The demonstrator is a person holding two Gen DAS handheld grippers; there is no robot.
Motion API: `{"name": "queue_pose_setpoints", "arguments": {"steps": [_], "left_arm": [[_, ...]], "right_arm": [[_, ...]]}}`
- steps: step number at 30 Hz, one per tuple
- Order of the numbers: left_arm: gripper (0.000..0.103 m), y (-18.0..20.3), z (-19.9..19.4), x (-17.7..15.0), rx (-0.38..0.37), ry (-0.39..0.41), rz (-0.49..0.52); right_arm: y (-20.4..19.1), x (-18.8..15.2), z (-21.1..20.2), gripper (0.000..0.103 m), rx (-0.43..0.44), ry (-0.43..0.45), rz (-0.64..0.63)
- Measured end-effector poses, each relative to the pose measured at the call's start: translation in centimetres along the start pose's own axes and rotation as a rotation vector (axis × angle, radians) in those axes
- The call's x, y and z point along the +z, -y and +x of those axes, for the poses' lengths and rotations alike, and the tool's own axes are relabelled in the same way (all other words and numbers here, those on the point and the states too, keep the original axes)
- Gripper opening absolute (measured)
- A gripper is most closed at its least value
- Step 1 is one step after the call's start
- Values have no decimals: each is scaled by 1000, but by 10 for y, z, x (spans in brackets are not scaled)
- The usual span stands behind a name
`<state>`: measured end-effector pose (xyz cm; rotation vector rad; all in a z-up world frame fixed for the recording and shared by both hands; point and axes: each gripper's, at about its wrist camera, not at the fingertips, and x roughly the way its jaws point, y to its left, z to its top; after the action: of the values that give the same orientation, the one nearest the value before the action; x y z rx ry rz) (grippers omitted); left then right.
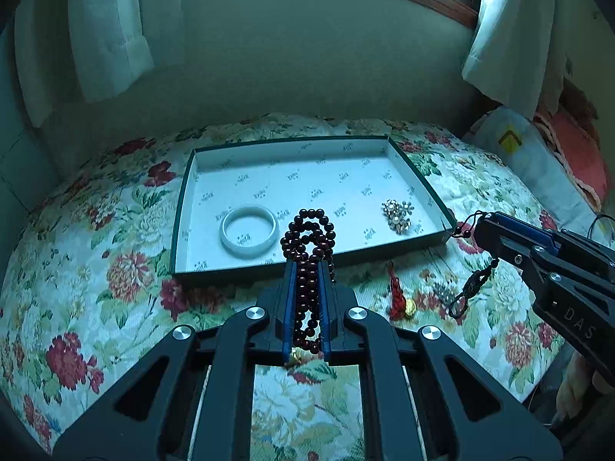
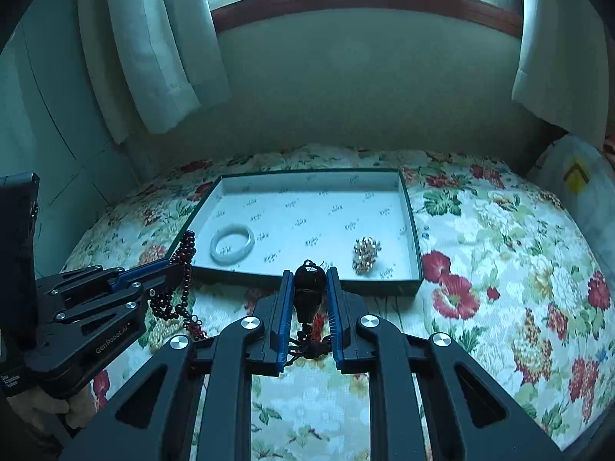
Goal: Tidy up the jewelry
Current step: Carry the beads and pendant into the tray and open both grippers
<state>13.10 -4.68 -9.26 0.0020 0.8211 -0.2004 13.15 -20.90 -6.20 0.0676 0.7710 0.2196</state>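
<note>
A shallow green-edged tray (image 1: 184,196) (image 2: 415,230) lies on the floral bedspread. In it lie a white bangle (image 1: 249,231) (image 2: 232,244) and a pearl-and-gold brooch (image 1: 397,216) (image 2: 366,255). My left gripper (image 1: 307,269) (image 2: 173,269) is shut on a dark red bead necklace (image 1: 309,238) (image 2: 182,265), held above the tray's near edge. My right gripper (image 2: 309,274) (image 1: 478,226) is shut on a dark pendant with a beaded cord (image 2: 308,294) (image 1: 471,288), near the tray's near right corner.
A red-and-gold tassel charm (image 1: 398,299) lies on the bedspread (image 2: 499,269) in front of the tray. A wall with curtains (image 2: 153,57) stands behind the bed. A white bag with a yellow mark (image 1: 515,150) and a red cushion (image 1: 580,153) lie at the right.
</note>
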Motion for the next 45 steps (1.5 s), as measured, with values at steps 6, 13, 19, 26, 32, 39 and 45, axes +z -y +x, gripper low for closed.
{"name": "queue_pose_setpoints", "arguments": {"steps": [6, 13, 19, 26, 32, 39, 45], "left_arm": [[10, 0, 33, 38, -4, 25, -1], [10, 2, 92, 45, -7, -28, 6], [10, 1, 136, 35, 9, -102, 6], [12, 0, 156, 30, 17, -134, 21], [22, 0, 159, 31, 17, -132, 18], [45, -6, 157, 32, 18, -137, -11], [54, -7, 140, 36, 6, -111, -18]], "right_arm": [[4, 39, 30, 17, 4, 43, 11], [14, 41, 96, 17, 13, -47, 29], [23, 16, 149, 17, -13, -160, 34], [32, 10, 171, 17, -12, -199, 48], [36, 9, 174, 19, -8, -200, 59], [42, 14, 168, 31, -21, -185, 76], [41, 25, 146, 36, -14, -128, 84]]}}
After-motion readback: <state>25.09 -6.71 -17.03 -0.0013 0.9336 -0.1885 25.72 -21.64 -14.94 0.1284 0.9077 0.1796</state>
